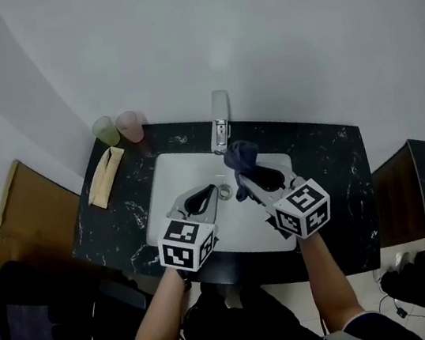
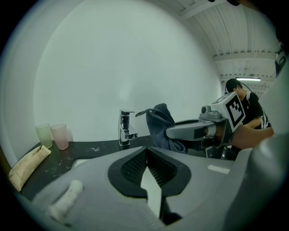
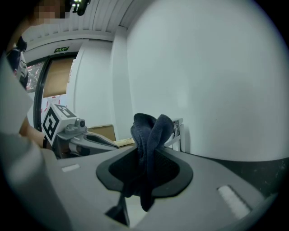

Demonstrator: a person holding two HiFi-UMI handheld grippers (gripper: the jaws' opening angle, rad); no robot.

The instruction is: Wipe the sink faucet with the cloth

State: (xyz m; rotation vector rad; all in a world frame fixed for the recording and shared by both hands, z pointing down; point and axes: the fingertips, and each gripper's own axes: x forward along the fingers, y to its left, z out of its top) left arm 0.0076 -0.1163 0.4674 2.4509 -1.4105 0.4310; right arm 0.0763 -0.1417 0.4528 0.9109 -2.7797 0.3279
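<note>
— What is the right gripper (image 3: 145,159) doing?
— It is pinching the dark cloth (image 3: 151,131) over the back of the sink (image 1: 171,172), near the faucet (image 1: 221,120).
— And the left gripper (image 2: 146,157)?
— It is hovering beside it over the sink, jaws pressed together on nothing.

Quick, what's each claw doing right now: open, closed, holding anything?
Left claw: closed, nothing in it.
Right claw: closed on the dark cloth.
</note>
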